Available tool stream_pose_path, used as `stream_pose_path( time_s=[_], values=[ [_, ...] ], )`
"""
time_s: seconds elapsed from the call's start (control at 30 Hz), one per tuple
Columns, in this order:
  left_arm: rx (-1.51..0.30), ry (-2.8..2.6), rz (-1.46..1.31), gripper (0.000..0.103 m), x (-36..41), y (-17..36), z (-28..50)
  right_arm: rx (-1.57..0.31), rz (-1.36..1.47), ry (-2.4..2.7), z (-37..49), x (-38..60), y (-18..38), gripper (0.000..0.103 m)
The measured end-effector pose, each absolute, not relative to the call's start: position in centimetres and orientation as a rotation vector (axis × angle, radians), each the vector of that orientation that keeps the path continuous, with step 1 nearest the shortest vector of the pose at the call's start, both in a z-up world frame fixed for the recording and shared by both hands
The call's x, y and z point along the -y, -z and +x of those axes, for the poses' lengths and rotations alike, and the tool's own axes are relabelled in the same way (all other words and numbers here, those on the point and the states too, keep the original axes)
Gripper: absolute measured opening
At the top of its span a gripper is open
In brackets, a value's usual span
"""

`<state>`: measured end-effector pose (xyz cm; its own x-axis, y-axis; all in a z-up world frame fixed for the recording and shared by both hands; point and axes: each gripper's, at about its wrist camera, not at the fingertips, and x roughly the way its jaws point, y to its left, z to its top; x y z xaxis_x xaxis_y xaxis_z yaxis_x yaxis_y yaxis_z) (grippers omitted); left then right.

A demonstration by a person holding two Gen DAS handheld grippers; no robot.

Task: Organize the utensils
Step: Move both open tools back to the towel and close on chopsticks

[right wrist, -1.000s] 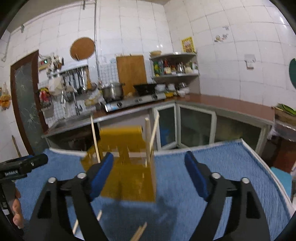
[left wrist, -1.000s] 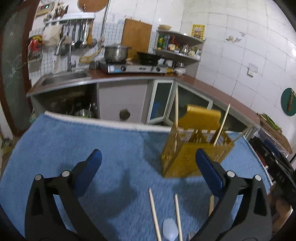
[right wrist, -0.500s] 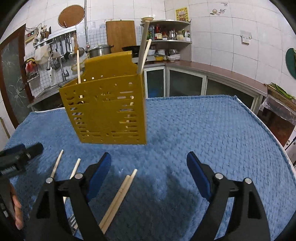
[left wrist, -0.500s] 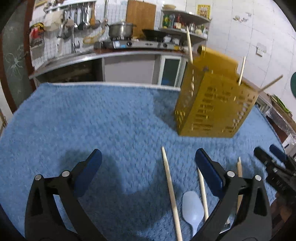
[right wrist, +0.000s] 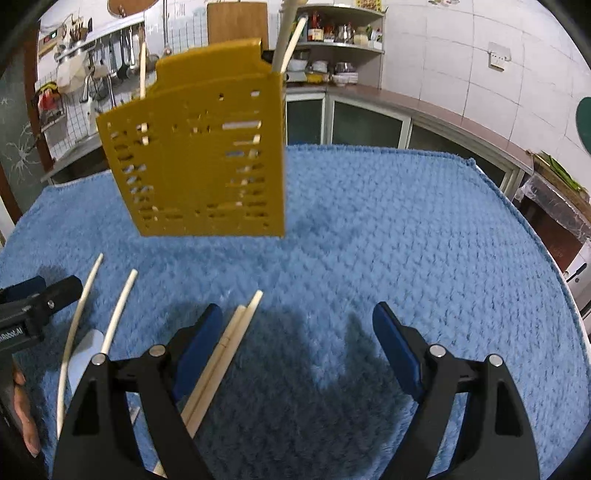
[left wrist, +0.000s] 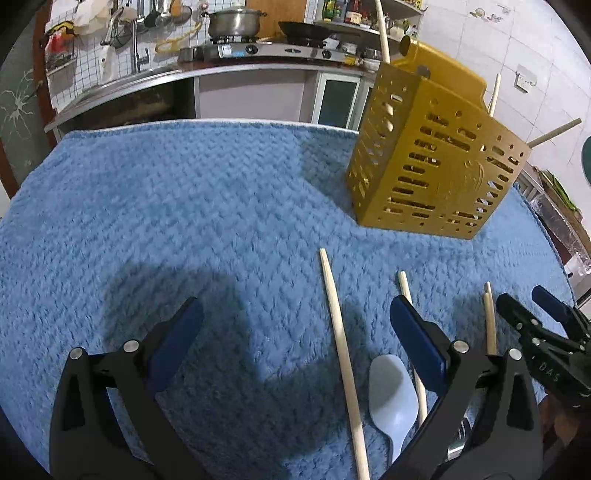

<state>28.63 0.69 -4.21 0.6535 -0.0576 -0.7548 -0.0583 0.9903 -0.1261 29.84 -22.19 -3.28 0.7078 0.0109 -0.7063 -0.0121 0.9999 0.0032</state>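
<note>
A yellow slotted utensil holder (left wrist: 432,158) stands on the blue towel (left wrist: 184,206) with a few chopsticks sticking out of it; it also shows in the right wrist view (right wrist: 199,158). Loose wooden chopsticks (left wrist: 341,354) and a pale plastic spoon (left wrist: 391,395) lie on the towel in front of it. My left gripper (left wrist: 295,343) is open and empty above the long chopstick. My right gripper (right wrist: 299,343) is open and empty, with a pair of chopsticks (right wrist: 225,350) by its left finger. More chopsticks (right wrist: 114,317) and the spoon (right wrist: 86,350) lie to its left.
The towel covers a table whose edge (right wrist: 554,266) curves at the right. A kitchen counter with stove and pot (left wrist: 232,26) and a sink (left wrist: 122,77) stands behind. The right gripper shows at the right of the left wrist view (left wrist: 543,332).
Both grippers have dropped and tilted down toward the towel. The holder now sits higher in both views and the loose chopsticks and spoon are closer.
</note>
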Motion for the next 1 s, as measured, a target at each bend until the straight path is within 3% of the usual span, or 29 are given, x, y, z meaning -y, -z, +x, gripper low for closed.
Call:
stream_pose_path(
  time_s=[0.1, 0.27, 0.47, 0.53, 0.6, 0.63, 0.73, 1.0],
  values=[
    [-0.875, -0.005, -0.152, 0.096, -0.8, 4.5, 28.8, -0.815, 0.001, -0.005, 30.1, 22.3, 3.7, 0.082],
    [-0.901, 0.004, -0.155, 0.084, -0.9, 4.9, 29.1, -0.840, 0.029, -0.012, 30.4, 22.7, 4.2, 0.077],
    [-0.908, 0.021, -0.114, 0.066, 0.0, 5.0, 29.6, -0.855, 0.050, -0.049, 30.5, 22.5, 4.4, 0.057],
    [-0.909, 0.025, -0.108, 0.064, 0.2, 4.9, 29.8, -0.862, 0.068, -0.066, 30.6, 22.3, 4.4, 0.045],
    [-0.921, 0.048, -0.104, 0.054, 0.7, 4.9, 30.1, -0.870, 0.084, -0.087, 30.8, 21.9, 4.3, 0.035],
    [-0.926, 0.050, -0.098, 0.053, 0.9, 4.8, 30.1, -0.873, 0.088, -0.094, 30.8, 21.8, 4.2, 0.029],
    [-0.926, 0.027, -0.059, 0.053, 1.7, 4.9, 30.1, -0.874, 0.094, -0.094, 31.1, 21.3, 4.2, 0.025],
    [-0.933, 0.001, -0.018, 0.048, 2.5, 4.9, 30.5, -0.873, 0.045, -0.038, 32.2, 20.2, 4.3, 0.019]
  ],
)
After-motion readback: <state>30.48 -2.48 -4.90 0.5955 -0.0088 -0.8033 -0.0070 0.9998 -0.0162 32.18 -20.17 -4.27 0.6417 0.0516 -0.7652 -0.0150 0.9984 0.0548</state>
